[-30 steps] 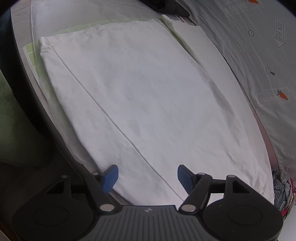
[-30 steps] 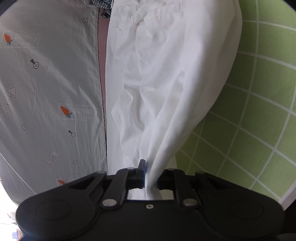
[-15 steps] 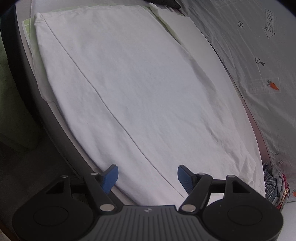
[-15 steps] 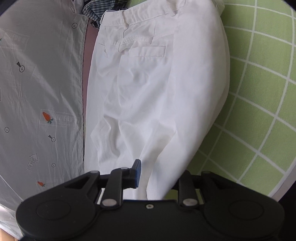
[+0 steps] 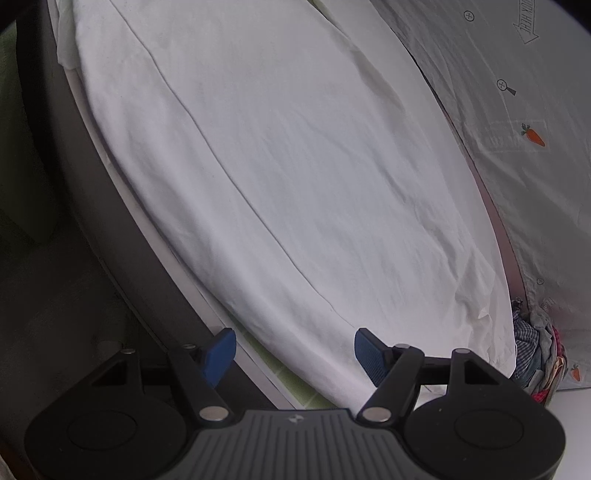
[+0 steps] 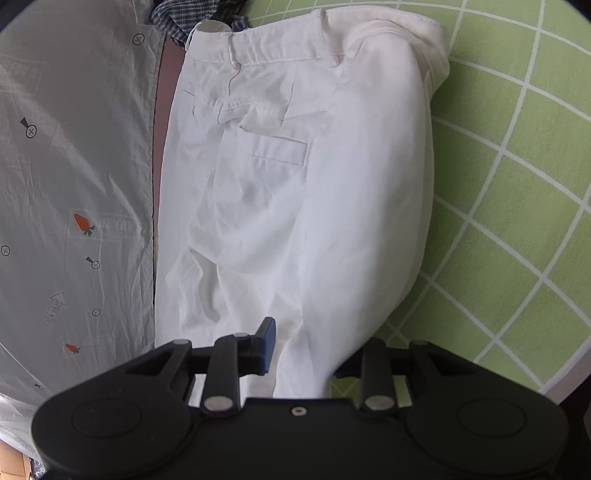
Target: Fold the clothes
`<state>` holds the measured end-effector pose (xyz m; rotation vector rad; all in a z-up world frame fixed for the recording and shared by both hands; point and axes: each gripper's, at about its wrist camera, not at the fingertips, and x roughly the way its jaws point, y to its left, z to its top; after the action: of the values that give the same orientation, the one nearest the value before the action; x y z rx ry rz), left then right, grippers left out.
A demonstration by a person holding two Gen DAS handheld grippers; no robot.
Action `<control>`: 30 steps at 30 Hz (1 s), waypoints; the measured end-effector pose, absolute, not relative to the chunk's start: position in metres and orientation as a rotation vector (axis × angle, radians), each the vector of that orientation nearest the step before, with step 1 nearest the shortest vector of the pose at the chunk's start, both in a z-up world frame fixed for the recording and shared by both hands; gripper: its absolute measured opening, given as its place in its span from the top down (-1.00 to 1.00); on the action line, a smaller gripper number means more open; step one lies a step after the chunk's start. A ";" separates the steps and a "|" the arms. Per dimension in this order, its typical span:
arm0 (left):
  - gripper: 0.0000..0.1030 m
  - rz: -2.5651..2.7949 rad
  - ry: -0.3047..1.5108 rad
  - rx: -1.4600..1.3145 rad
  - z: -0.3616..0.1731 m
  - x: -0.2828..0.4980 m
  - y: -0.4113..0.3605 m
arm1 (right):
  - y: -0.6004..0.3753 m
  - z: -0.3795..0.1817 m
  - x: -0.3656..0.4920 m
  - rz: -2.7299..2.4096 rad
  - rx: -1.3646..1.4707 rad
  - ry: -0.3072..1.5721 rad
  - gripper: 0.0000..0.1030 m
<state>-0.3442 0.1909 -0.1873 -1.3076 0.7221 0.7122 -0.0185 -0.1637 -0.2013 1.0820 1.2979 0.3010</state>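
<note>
While the left tongs (image 5: 291, 350) gape empty, the right tongs (image 6: 306, 350) seem parted around the white trousers (image 6: 295, 203).

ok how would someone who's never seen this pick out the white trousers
Start from the green grid mat that covers the table. The white trousers lie on its left part, waistband at the far end, beside a pale sheet with carrot prints. Unlike that printed sheet and the checked clothes beyond, they are plain white, with a welt pocket and belt loops.
</note>
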 end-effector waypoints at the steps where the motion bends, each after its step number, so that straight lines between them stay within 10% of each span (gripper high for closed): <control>1: -0.39 0.706 0.717 -1.315 -0.188 -0.344 0.187 | -0.166 -0.203 -0.018 0.307 1.088 1.306 0.40; 30: -0.38 0.696 0.517 -1.481 -0.205 -0.312 0.171 | -0.176 -0.199 -0.002 0.430 1.062 1.318 0.35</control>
<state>-0.3122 0.1714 -0.2045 -1.4808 0.5166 0.6958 -0.0016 -0.1758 -0.1989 1.0618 1.3178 0.4299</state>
